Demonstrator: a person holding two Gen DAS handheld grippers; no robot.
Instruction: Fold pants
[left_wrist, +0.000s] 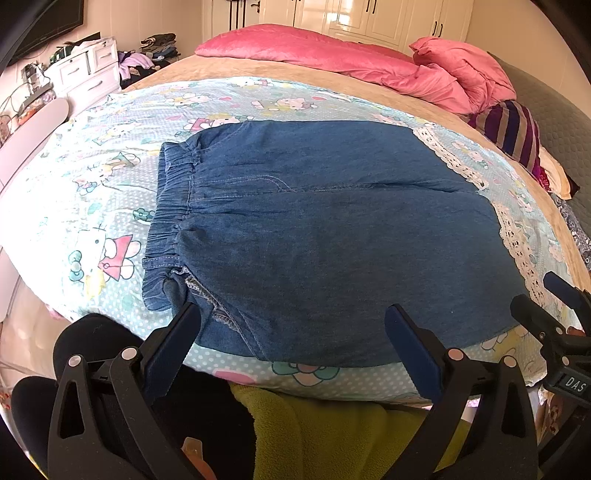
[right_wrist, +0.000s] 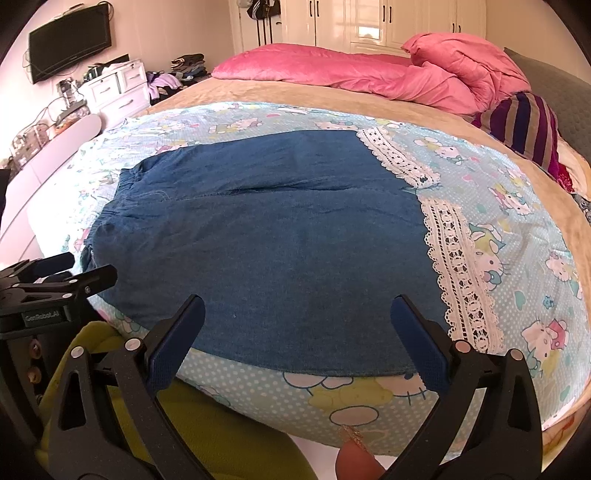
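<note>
Blue denim pants (left_wrist: 314, 229) lie flat on a cartoon-print sheet (left_wrist: 110, 206), elastic waistband at the left, white lace hems (left_wrist: 517, 243) at the right. They also show in the right wrist view (right_wrist: 266, 240), with the lace hems (right_wrist: 458, 266) at the right. My left gripper (left_wrist: 295, 325) is open and empty, just above the pants' near edge by the waistband end. My right gripper (right_wrist: 295, 317) is open and empty over the near edge by the hem end. Each gripper shows in the other's view, the right one (left_wrist: 561, 306) and the left one (right_wrist: 55, 280).
The sheet (right_wrist: 517, 229) covers a tan bed (left_wrist: 221, 70). A pink quilt (left_wrist: 369, 59) and a striped cloth (left_wrist: 517, 133) lie at the far side. A white dresser (left_wrist: 85, 74) and a wall television (right_wrist: 70, 40) stand at the left. A yellow-green cloth (left_wrist: 332, 435) lies below the grippers.
</note>
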